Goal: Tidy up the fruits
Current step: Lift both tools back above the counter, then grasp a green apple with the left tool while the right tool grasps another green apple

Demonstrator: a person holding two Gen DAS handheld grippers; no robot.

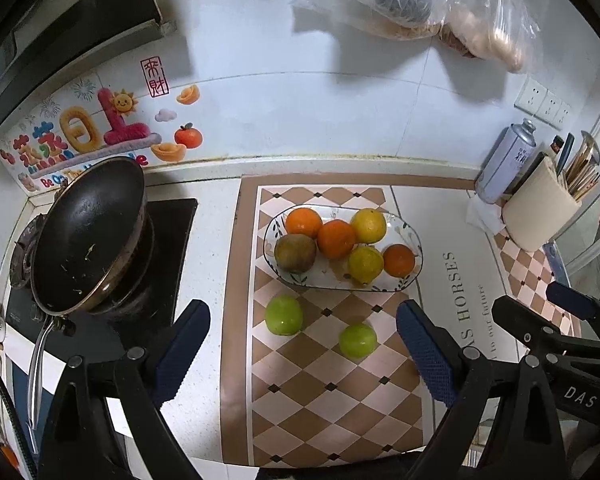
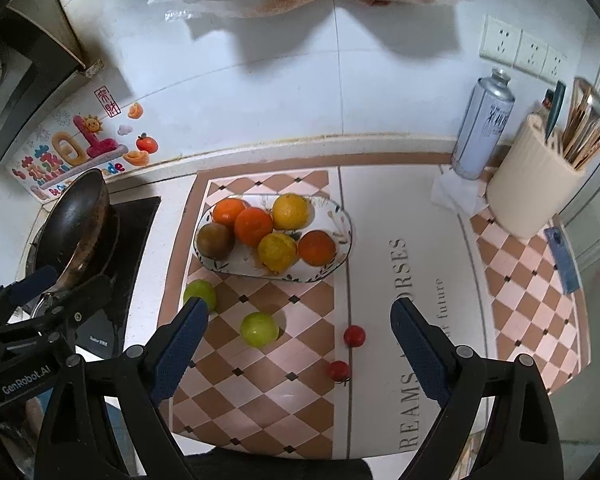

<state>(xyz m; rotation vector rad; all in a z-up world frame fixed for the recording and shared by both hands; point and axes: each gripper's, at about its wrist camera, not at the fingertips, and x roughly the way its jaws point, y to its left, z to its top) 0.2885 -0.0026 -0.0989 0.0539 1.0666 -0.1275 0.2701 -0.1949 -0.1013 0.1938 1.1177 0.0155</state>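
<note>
Hovering with both my left gripper (image 1: 303, 354) and right gripper (image 2: 300, 354) released and empty, I risk nudging the round green fruit (image 2: 259, 329) nearest the oval patterned plate (image 2: 342, 222) so it rolls off the desk (image 2: 420, 200).

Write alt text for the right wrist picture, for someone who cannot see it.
An open hand-held gripper hangs over a checked mat, where two green fruits and two small red ones lie loose. Behind them an oval plate holds six orange, yellow and brown fruits; a dark pan sits at left.
</note>
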